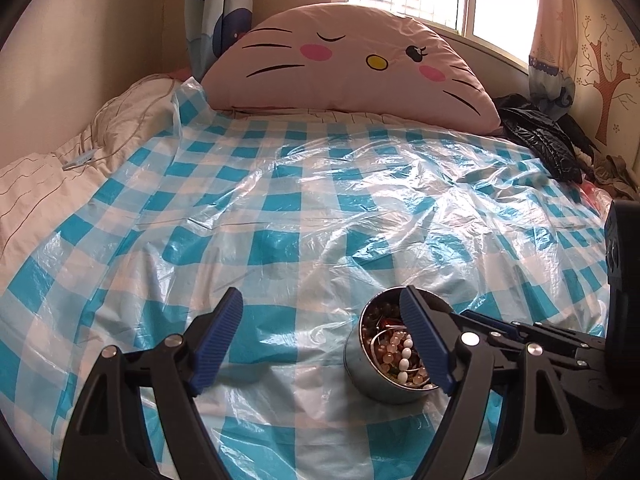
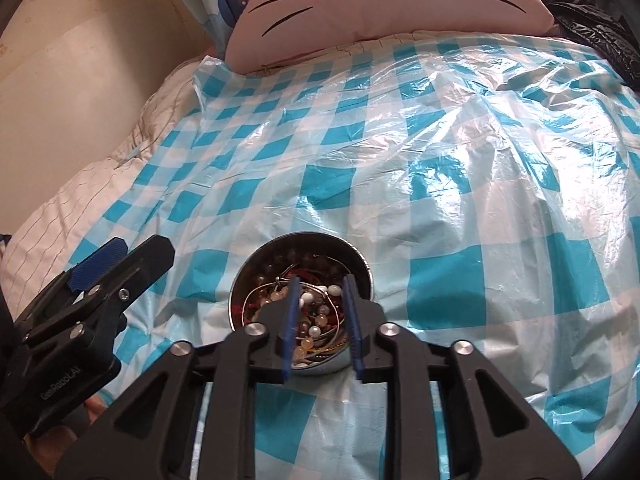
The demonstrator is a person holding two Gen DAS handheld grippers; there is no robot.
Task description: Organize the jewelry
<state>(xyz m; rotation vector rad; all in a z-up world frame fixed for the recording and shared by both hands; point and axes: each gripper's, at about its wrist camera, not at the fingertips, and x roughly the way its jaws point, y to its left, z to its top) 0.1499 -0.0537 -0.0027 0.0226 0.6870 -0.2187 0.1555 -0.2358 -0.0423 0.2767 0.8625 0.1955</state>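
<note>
A round steel cup (image 1: pixel 356 364) stands on the blue-and-white checked plastic sheet (image 1: pixel 304 208), full of tangled jewelry (image 1: pixel 396 352): white and amber beads, dark beads, thin wire bangles, red cord. My left gripper (image 1: pixel 320 292) is open wide just left of the cup, and its right finger crosses the cup's rim in this view. In the right wrist view, my right gripper (image 2: pixel 321 280) hangs over the cup (image 2: pixel 240 280) with its jaws partly apart. Beads (image 2: pixel 316 312) show through the gap and neither pad presses on anything. The left gripper's fingers (image 2: pixel 100 262) appear at the left.
The sheet covers a bed (image 1: pixel 36 200). A large pink cat-face pillow (image 1: pixel 344 68) lies at the head under a window. A black jacket (image 1: pixel 540 140) is piled at the far right. A wall (image 2: pixel 80 80) runs along the bed's left side.
</note>
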